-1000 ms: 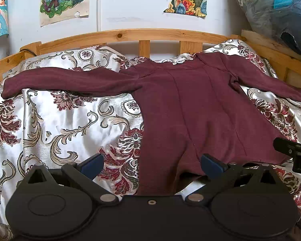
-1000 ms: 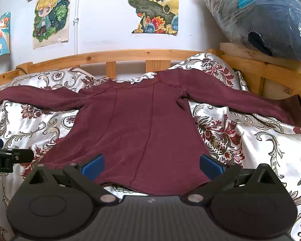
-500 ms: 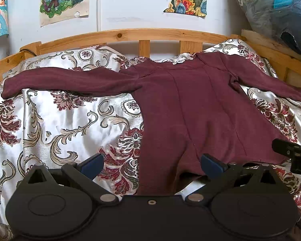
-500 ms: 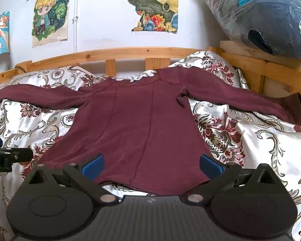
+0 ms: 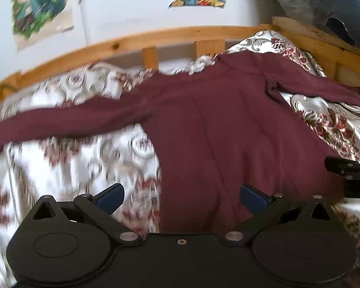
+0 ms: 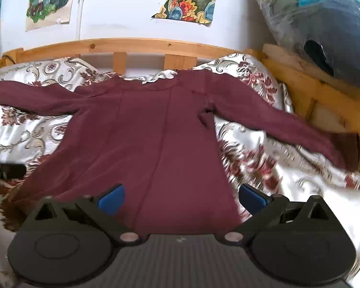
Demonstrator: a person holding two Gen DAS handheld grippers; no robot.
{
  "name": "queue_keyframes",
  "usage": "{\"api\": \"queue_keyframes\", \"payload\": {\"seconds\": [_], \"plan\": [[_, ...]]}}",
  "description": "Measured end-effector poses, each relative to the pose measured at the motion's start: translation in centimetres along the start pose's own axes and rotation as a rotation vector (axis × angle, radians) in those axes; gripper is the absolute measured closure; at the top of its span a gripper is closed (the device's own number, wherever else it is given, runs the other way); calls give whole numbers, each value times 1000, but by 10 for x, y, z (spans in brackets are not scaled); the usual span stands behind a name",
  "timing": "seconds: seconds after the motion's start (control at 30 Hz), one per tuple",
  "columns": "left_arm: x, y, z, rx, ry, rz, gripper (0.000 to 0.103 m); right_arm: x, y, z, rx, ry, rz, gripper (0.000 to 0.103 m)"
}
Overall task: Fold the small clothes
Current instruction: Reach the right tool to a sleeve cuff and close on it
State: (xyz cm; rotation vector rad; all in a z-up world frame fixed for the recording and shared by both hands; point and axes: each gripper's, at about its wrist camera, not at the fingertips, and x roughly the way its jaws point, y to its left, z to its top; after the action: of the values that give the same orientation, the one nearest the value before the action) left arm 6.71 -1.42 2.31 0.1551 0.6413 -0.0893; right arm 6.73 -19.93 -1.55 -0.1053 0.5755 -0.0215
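Observation:
A maroon long-sleeved top (image 5: 216,129) (image 6: 146,129) lies flat on the bed with both sleeves spread out to the sides and its collar toward the headboard. My left gripper (image 5: 181,198) is open, hovering over the hem's left part, blue pads wide apart with nothing between them. My right gripper (image 6: 181,198) is open too, above the hem's right part, with nothing held. The right gripper's black tip (image 5: 348,170) shows at the right edge of the left wrist view; the left gripper's tip (image 6: 4,171) shows at the left edge of the right wrist view.
The bed has a silky white cover with red floral print (image 5: 72,158) (image 6: 288,168). A wooden headboard rail (image 6: 141,45) runs behind it. A wrapped dark bundle (image 6: 319,28) rests on the wooden side rail at right. Posters (image 6: 184,0) hang on the white wall.
Both grippers have moved forward over the top's hem and the views blur with motion. The left gripper has swung to the right. Both stay open.

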Motion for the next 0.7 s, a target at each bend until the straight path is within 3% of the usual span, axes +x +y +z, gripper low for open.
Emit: {"api": "queue_keyframes", "payload": {"seconds": [0.27,0.4,0.6,0.7], "plan": [[53,2,38,-70,-48,-2,1,33,-40,30,37,29,-86,0],[79,-2,33,-65,-79,-35,1,50,-69,38,110,38,-106,0],[99,5,12,-61,-112,-56,1,57,-132,30,280,-28,-176,0],[105,8,7,-60,-67,-68,1,58,-173,20,401,-47,-268,0]]}}
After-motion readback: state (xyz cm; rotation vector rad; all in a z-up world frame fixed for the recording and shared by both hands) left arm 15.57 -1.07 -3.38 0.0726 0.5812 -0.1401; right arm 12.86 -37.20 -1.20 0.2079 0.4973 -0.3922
